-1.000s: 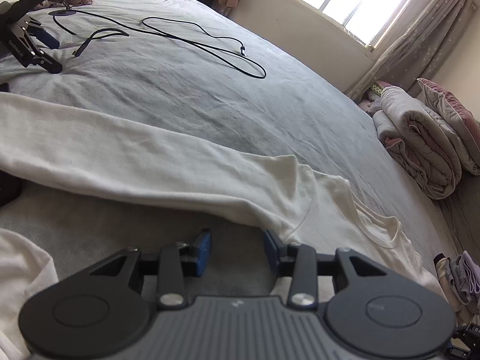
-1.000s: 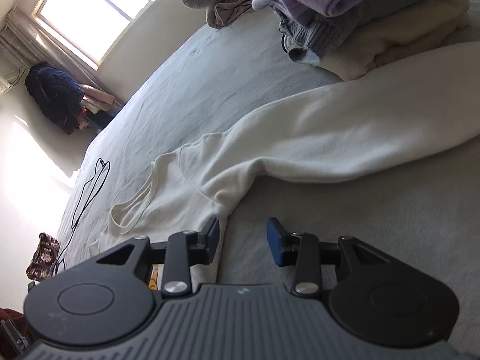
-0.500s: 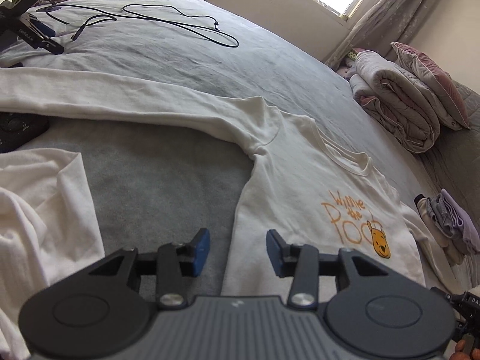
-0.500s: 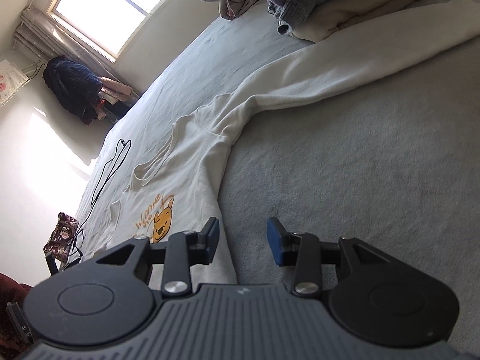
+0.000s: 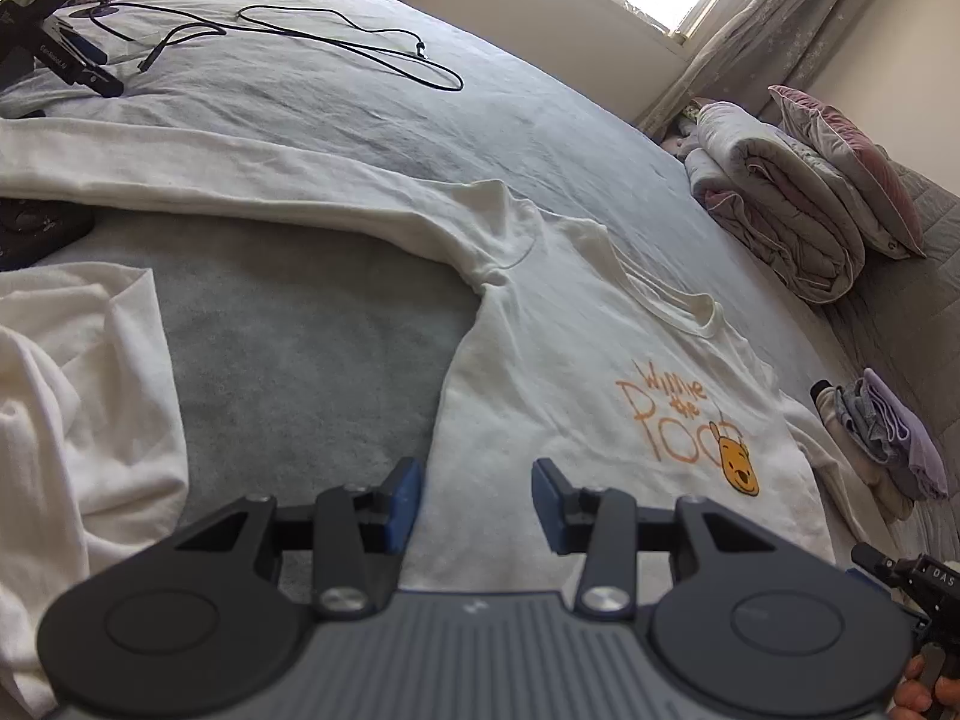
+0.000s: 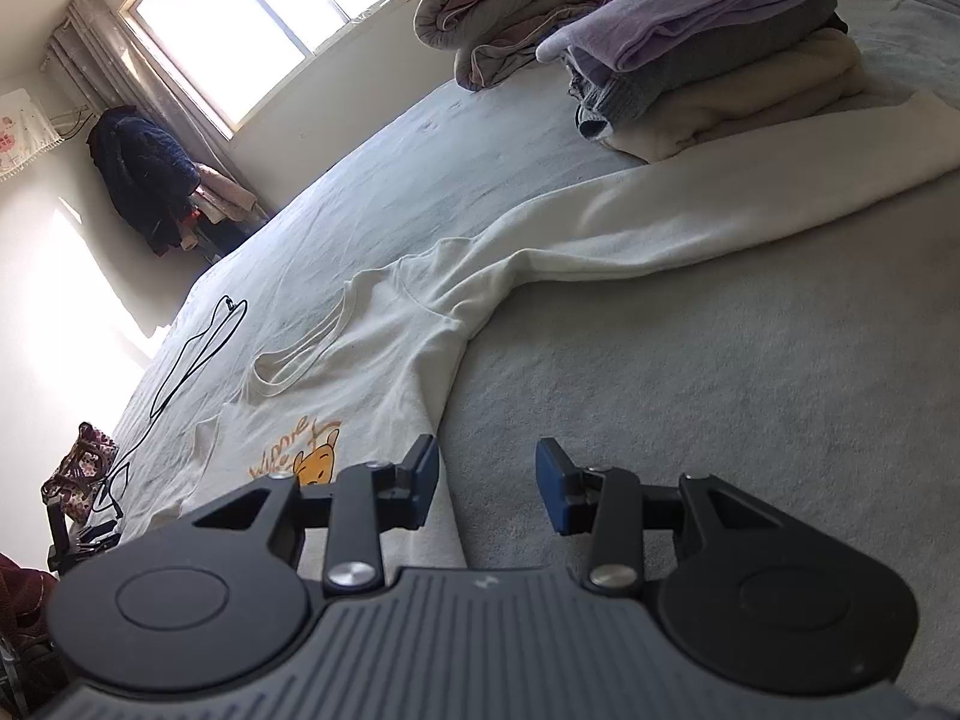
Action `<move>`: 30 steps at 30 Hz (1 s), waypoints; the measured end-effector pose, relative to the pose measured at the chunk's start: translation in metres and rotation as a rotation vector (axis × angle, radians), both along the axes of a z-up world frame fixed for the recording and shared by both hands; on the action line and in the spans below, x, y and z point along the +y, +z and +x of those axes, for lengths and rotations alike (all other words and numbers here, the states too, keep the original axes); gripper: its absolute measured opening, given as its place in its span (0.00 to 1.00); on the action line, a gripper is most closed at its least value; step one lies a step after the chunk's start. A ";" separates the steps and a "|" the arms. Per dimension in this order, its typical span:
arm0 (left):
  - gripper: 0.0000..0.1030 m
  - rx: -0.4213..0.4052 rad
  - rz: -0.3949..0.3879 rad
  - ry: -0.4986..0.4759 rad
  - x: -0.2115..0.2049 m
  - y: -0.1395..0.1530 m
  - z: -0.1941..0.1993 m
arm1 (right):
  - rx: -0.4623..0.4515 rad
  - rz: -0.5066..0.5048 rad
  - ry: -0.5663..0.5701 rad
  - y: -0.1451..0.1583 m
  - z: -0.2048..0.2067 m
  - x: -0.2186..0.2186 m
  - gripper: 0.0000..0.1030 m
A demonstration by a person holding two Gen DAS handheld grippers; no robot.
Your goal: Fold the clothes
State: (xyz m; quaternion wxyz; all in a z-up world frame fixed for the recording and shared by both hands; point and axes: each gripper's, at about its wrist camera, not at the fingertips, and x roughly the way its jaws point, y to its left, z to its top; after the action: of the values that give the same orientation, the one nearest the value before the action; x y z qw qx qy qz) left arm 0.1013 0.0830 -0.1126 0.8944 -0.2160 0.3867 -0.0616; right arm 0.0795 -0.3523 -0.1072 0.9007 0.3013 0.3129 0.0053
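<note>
The cream long-sleeved shirt [image 5: 570, 372] lies face up and flat on the bed [image 5: 312, 360], body running away from the person toward the collar, both sleeves stretched out sideways. The left hand-held gripper [image 5: 477, 498] hangs over the shirt's left side edge near the hem, jaws apart and holding nothing; the right hand-held gripper [image 6: 486, 480] straddles the opposite side edge, likewise released. Each is nearest its own sleeve. Only the left view shows another crumpled white garment [image 5: 72, 420]; only the right view shows the sleeve [image 6: 690, 228] reaching the folded stack [image 6: 720, 60]
</note>
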 end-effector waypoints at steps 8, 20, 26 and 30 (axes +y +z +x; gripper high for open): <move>0.41 0.001 0.006 -0.001 -0.002 -0.001 0.001 | -0.012 -0.114 0.020 -0.003 0.010 0.015 0.40; 0.41 0.005 0.008 -0.001 -0.002 -0.002 0.003 | -0.029 -0.211 0.075 -0.003 0.015 0.035 0.40; 0.41 0.008 0.002 0.000 -0.001 -0.002 0.003 | -0.004 -0.236 0.057 -0.006 0.018 0.031 0.40; 0.41 0.006 0.008 -0.004 -0.002 -0.002 0.003 | -0.006 -0.233 0.079 -0.007 0.020 0.036 0.40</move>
State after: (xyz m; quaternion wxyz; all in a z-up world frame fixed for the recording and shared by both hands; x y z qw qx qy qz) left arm 0.1044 0.0811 -0.1142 0.8939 -0.2120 0.3902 -0.0610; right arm 0.0992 -0.3165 -0.1139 0.9296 0.1822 0.3204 0.0053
